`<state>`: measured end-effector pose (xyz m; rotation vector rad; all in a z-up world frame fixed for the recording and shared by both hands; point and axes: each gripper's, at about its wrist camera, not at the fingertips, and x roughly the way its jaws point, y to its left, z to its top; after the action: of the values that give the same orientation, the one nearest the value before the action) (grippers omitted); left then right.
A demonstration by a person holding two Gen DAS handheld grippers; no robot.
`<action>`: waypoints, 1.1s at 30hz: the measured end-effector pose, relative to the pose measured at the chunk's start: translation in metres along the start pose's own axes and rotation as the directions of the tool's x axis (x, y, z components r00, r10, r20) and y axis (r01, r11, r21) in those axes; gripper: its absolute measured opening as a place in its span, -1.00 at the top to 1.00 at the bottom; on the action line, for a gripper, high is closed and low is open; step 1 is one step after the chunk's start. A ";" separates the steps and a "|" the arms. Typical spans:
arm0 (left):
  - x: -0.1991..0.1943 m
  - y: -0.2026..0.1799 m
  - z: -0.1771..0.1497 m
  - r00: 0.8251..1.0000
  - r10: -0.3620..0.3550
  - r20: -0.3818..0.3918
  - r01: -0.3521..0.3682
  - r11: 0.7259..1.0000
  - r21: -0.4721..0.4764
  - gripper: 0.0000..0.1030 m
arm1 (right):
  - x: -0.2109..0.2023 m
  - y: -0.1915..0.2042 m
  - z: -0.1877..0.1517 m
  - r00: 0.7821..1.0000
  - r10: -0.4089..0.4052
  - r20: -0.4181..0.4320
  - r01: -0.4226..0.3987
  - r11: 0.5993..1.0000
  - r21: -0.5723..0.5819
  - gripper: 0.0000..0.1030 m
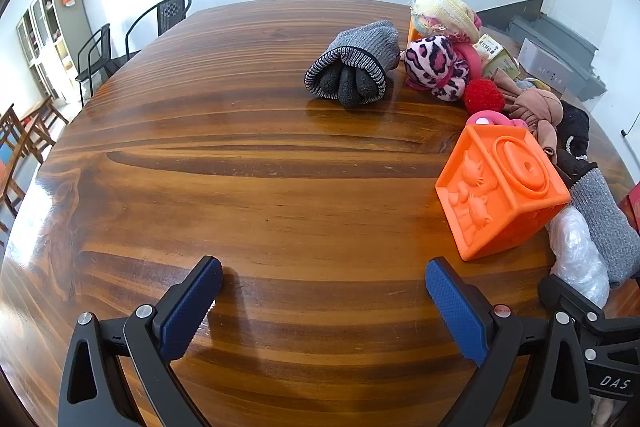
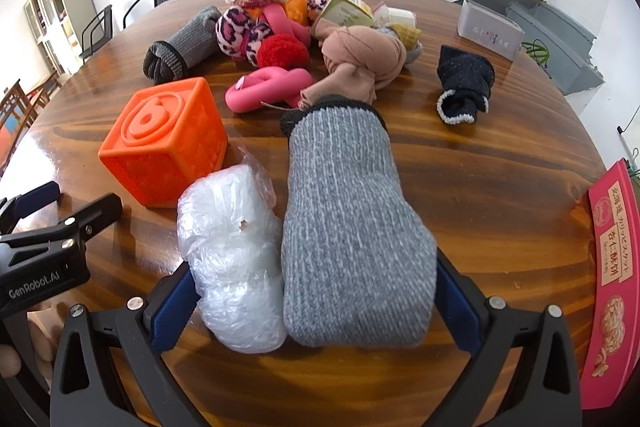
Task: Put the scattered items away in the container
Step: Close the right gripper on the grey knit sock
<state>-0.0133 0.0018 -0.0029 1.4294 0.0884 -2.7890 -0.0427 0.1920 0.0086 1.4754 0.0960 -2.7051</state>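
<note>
So far nothing looks tidied away: every item in view lies loose on the round varnished wooden table (image 2: 500, 163), and no obvious receiving container shows in either wrist view, unless the pale grey lidded box (image 2: 490, 29) at the table's far right edge is it, which I cannot tell.

Taking the orange rubber cube with a raised figure six on top (image 2: 162, 141) as landmark: just right of it lies a crumpled bundle of clear plastic wrap (image 2: 234, 267), and touching that on its right a fat rolled light-grey knitted sock (image 2: 352, 227). Beyond the cube sit a pink rubber loop toy (image 2: 268, 89), a red pompom ball (image 2: 282, 51), a pink leopard-print fabric bundle (image 2: 240, 33), a knotted tan stocking (image 2: 360, 67) and a dark-cuffed grey rolled sock (image 2: 180, 49). Far right of the cube a navy rolled sock with white trim (image 2: 464, 87) lies alone, and a pink biscuit carton (image 2: 612, 279) rests at the near right edge.

The right gripper (image 2: 316, 291) has its jaws spread as wide as they go, straddling the plastic bundle and the grey sock together; whether the pads press on them I cannot tell, and both seem to rest on the table. The left gripper (image 1: 324, 307) hangs with jaws wide apart over bare wood left of the cube, holding nothing.

By my reading the task is at its very start, with the whole pile left to move.
</note>
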 end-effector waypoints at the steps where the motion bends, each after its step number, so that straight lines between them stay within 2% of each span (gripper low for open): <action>1: 0.000 0.000 0.000 1.000 0.001 0.000 -0.001 1.000 0.000 -0.99 | 0.001 -0.002 0.001 1.000 0.005 -0.011 -0.005 1.000 -0.005 -1.00; 8: -0.003 0.001 -0.002 1.000 0.008 -0.011 -0.008 1.000 -0.006 -0.99 | 0.002 -0.005 0.005 0.998 0.026 -0.056 -0.027 0.999 -0.026 -1.00; 12: -0.004 0.001 -0.001 0.999 0.011 -0.036 -0.011 1.000 -0.006 -0.99 | -0.009 -0.009 -0.002 0.993 0.093 -0.071 -0.091 0.995 0.029 -1.00; 15: -0.005 -0.001 -0.001 0.999 0.012 -0.047 -0.012 1.000 -0.005 -0.99 | -0.014 -0.017 -0.007 0.991 0.106 -0.083 -0.101 0.993 0.059 -1.00; 19: -0.008 -0.011 -0.002 0.998 0.008 -0.055 -0.005 0.999 0.050 -0.99 | -0.024 -0.020 -0.018 0.988 0.131 -0.086 -0.124 0.989 0.085 -0.98; 20: -0.010 -0.015 -0.002 0.998 0.013 -0.055 -0.009 0.997 0.073 -0.99 | -0.027 -0.018 -0.021 0.986 0.140 -0.087 -0.132 0.987 0.089 -0.92; 21: -0.012 -0.018 -0.002 0.999 0.014 -0.051 -0.010 0.996 0.094 -0.99 | -0.031 -0.015 -0.025 0.985 0.150 -0.084 -0.143 0.986 0.090 -0.80; 24: -0.020 -0.024 0.000 1.000 0.009 -0.030 -0.005 0.992 0.123 -0.99 | -0.048 0.004 -0.034 0.982 0.176 -0.071 -0.172 0.983 0.070 -0.66; 27: -0.029 -0.021 0.006 1.000 -0.012 -0.022 0.015 0.993 0.117 -0.99 | -0.053 0.006 -0.026 0.977 0.204 -0.060 -0.199 0.978 0.067 -0.66; 33: -0.040 -0.025 0.026 0.998 -0.067 -0.004 0.067 0.994 0.087 -0.99 | -0.070 -0.019 -0.006 0.980 0.199 0.020 -0.199 0.962 0.189 -0.67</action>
<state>-0.0122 0.0243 0.0460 1.4738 0.0148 -2.8796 -0.0011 0.2134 0.0652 1.4412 -0.3031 -2.6117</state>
